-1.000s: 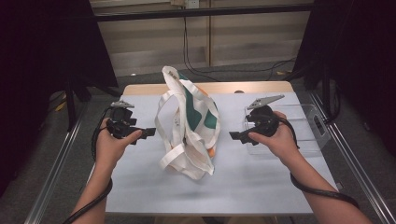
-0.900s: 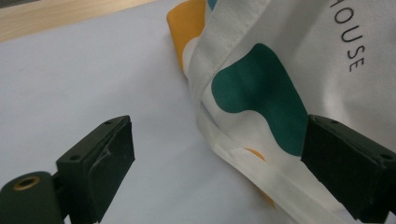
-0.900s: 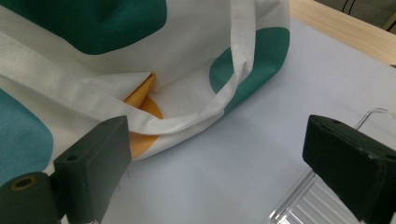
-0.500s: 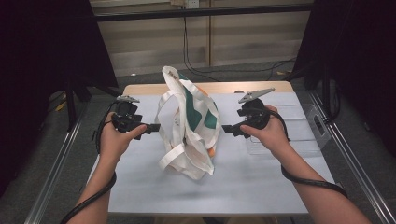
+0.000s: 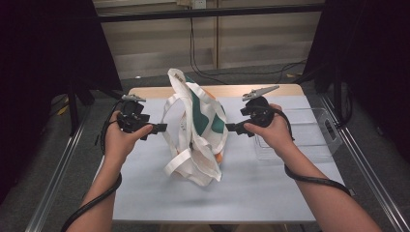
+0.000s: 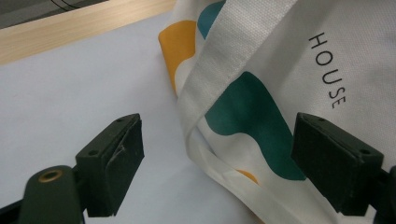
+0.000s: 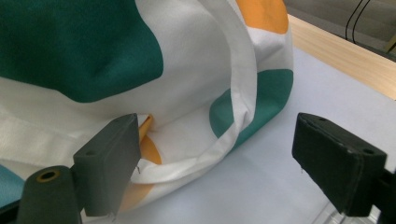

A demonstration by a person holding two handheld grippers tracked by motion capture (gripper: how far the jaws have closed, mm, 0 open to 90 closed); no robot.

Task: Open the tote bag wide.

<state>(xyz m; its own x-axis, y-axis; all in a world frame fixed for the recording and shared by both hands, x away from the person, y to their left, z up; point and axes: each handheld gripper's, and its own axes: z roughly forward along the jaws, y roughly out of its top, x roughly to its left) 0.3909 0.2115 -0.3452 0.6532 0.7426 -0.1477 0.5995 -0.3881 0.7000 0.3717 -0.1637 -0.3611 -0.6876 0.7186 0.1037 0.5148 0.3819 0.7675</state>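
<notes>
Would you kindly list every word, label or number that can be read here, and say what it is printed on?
"HOUSE": black capitals running down the white cloth of the tote bag, beside its strap, seen in the left gripper view.
No other text can be read; the bag's other faces show green and orange patches without lettering.

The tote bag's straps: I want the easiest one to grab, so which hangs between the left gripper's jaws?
The white strap crossing the green patch under the HOUSE lettering; it sits between the left gripper's open jaws.
</notes>
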